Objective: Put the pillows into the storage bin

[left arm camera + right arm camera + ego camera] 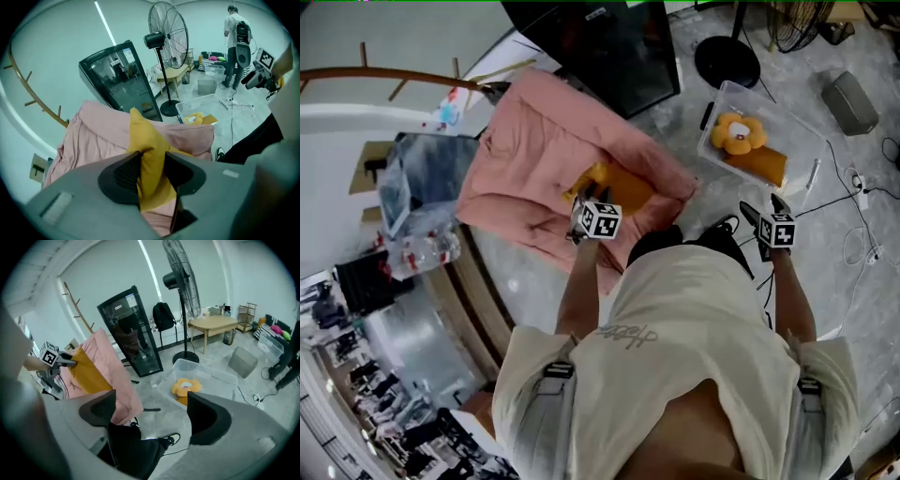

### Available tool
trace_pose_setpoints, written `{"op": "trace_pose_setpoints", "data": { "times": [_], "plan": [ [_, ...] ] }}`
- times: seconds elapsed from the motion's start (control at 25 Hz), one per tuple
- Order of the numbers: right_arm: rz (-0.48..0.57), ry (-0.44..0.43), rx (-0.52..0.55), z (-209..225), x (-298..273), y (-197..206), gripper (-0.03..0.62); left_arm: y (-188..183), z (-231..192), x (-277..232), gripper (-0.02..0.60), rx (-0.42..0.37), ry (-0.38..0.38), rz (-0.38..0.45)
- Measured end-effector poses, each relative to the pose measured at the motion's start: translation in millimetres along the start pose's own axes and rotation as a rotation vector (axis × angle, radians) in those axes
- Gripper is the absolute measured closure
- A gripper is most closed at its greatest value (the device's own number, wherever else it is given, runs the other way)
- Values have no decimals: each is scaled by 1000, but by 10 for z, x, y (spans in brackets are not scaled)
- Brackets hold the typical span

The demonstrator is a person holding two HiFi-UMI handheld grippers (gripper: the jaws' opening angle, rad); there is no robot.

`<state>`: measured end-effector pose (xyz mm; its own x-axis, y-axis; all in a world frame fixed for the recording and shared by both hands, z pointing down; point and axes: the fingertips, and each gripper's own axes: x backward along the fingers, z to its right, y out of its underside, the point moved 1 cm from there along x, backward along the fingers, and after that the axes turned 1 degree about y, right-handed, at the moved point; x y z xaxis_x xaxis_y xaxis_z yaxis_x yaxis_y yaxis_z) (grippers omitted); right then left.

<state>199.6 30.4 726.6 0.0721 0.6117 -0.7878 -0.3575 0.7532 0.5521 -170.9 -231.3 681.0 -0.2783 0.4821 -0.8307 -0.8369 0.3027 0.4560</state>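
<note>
A pink quilt (534, 169) is lying spread across the upper middle of the head view, and a black cabinet (609, 47) is standing just above it at the top edge. At the upper right a clear bin (797, 127) is sitting on the floor, holding a flower pillow (739, 133) and an orange pillow (761, 165) side by side. A yellow pillow (623, 190) is showing against the quilt near the frame's centre, well apart from the bin. The left hand-held gripper (584, 208) is pinching that pillow's corner, its jaws partly closed on the fabric. The right hand-held gripper (150, 416) is hovering at the middle right, just below the bin, with its jaws standing wide apart and holding nothing.
</note>
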Motion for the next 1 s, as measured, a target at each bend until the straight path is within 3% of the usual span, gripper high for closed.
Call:
{"op": "trace_pose_setpoints", "data": {
  "times": [0.28,0.48,0.64,0.84,1.0],
  "plan": [
    [44,13,-131,375,51,165,126,-303,67,142,426,-70,-14,-17],
    [63,11,-150,515,76,186,126,-412,100,185,434,-78,-15,-32],
    [65,10,-177,605,99,281,126,-675,181,356,443,-152,15,-11],
    [56,0,-203,681,111,406,126,-1055,202,611,445,-171,33,24],
    [59,1,-223,796,139,461,126,-1531,322,768,445,-244,44,79]
  ]
}}
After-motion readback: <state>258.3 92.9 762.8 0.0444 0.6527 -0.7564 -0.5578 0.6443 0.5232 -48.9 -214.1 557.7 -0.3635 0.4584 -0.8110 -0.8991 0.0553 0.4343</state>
